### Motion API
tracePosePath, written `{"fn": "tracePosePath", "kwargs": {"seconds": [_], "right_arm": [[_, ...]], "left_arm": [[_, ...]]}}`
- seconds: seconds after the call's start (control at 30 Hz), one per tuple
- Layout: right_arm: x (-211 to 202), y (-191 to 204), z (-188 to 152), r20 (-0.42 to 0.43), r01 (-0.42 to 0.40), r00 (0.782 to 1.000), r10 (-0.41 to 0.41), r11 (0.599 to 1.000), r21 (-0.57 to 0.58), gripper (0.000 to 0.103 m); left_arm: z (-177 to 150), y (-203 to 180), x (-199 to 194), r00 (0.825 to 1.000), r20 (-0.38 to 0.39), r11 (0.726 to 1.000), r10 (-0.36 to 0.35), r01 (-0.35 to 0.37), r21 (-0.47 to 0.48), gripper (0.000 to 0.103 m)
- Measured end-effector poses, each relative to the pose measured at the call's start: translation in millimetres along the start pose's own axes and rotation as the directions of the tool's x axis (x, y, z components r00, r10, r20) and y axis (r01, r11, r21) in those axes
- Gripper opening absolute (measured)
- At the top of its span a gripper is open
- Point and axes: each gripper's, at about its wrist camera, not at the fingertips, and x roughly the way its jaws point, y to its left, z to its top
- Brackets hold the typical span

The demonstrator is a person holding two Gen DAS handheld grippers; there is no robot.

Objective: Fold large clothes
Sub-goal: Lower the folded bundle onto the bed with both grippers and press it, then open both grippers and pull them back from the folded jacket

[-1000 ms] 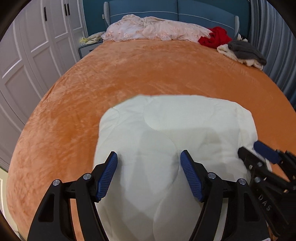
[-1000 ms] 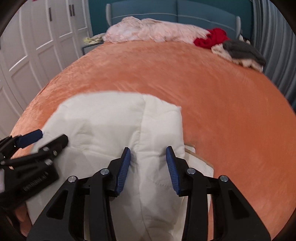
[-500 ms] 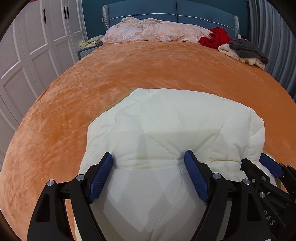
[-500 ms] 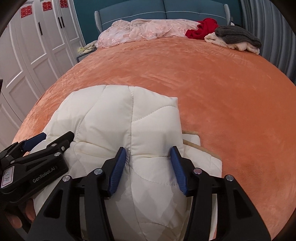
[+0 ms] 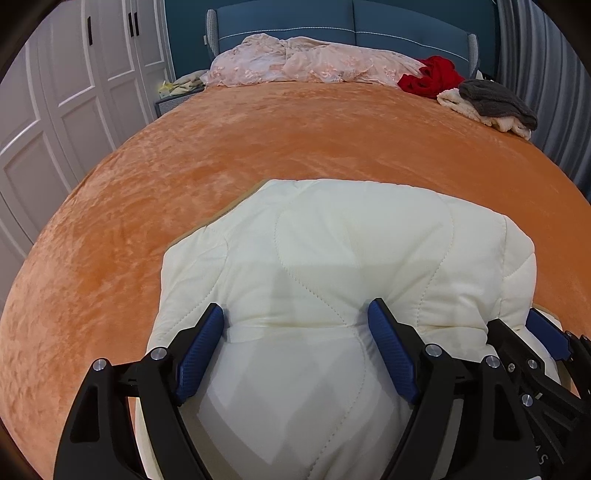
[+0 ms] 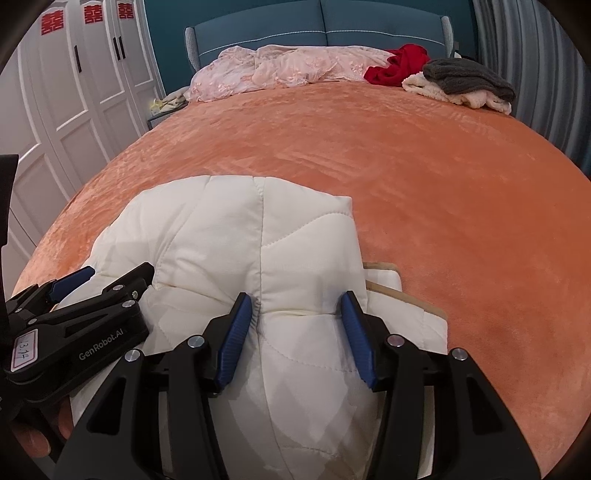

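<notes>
Left gripper [image 5: 295, 325]: jaws stand wide, a thick roll of the cream quilted garment [image 5: 351, 258] bulging up between them. Both blue pads [image 5: 201, 350] lie against the fabric; whether they press it or only rest there, I cannot tell.

Right gripper [image 6: 297, 314]: jaws part-open, narrower than the left pair. A fold of the same garment fills the gap and both pads [image 6: 234, 336] touch it, the cloth creased at the left pad. Firm clamp or loose contact: cannot tell.

The two grippers sit side by side on the near edge of the garment, left one to the left, both pointing down and toward the far end of the bed. In the right view the left tool shows a "GenRobot.AI" mark and a small label.

Garment: folded into a puffy bundle, lying on the near part of the orange bedspread [image 5: 295, 140]. Under its right side flat cream layers with a tan edge stick out.

Far end of bed: pink lace cover [image 5: 314, 61] heaped against the blue headboard [image 5: 351, 18]. To its right a red cloth [image 5: 432, 75], then a grey cloth [image 5: 495, 101] lying on a cream fleece [image 5: 476, 110], near the right edge.

Left of bed: white wardrobe [image 6: 74, 81] with red paper cut-outs on its doors.
</notes>
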Motion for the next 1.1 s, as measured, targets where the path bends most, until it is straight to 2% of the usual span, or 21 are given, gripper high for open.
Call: {"fn": "tracePosePath", "kwargs": {"seconds": [0.17, 0.23, 0.33, 0.47, 0.6, 0.7, 0.77, 0.83, 0.97, 1.1], "right_arm": [[-4.7, -0.5, 5.8, -0.034, -0.011, 0.999, 0.01, 1.0, -0.01, 0.05], [-18.4, -3.4, 12.0, -0.065, -0.023, 0.998, 0.023, 1.0, 0.001, 0.05], [-57.0, -5.6, 8.3, -0.069, -0.059, 0.996, 0.058, 0.998, 0.001, 0.049], [-102.3, -7.2, -17.7, -0.078, -0.085, 0.994, 0.082, 0.996, -0.037, 0.042], [-109.3, -14.1, -48.6, -0.148, -0.078, 0.986, 0.073, 0.997, -0.025, 0.039], [-101.6, -21.8, -60.5, -0.181, -0.09, 0.979, 0.092, 0.996, 0.02, 0.039], [-96.8, -23.3, -61.6, -0.19, -0.097, 0.976, 0.104, 0.994, 0.046, 0.039], [-94.7, -22.3, -60.9, -0.203, -0.093, 0.974, 0.103, 0.994, 0.058, 0.039], [-108.3, -15.6, -54.5, -0.21, -0.053, 0.976, 0.063, 0.997, 0.049, 0.039], [-140.2, -10.3, -59.4, -0.189, -0.004, 0.982, 0.006, 1.0, 0.01, 0.043]], "left_arm": [[-1.5, -1.1, -11.4, 1.0, -0.001, 1.0, 0.018, -0.018, -0.003, 0.078], [-2.5, 0.9, -23.7, 1.0, -0.013, 1.0, 0.015, -0.015, -0.008, 0.078], [-14.3, 11.0, -62.0, 1.0, -0.02, 0.999, -0.015, 0.014, -0.034, 0.078], [-47.8, 21.5, -108.9, 0.998, -0.03, 0.996, -0.06, 0.058, -0.066, 0.077], [-96.9, 27.5, -142.9, 0.995, -0.061, 0.993, -0.082, 0.077, -0.092, 0.077], [-124.3, 30.6, -150.1, 0.993, -0.095, 0.993, -0.065, 0.056, -0.103, 0.078], [-134.2, 31.9, -139.9, 0.99, -0.137, 0.994, -0.046, 0.032, -0.1, 0.078], [-134.1, 33.3, -127.2, 0.986, -0.165, 0.996, -0.032, 0.018, -0.089, 0.079], [-126.4, 31.4, -121.3, 0.985, -0.171, 0.998, -0.012, 0.0, -0.067, 0.081], [-126.2, 30.2, -141.3, 0.988, -0.154, 0.998, 0.008, -0.018, -0.062, 0.078]]}}
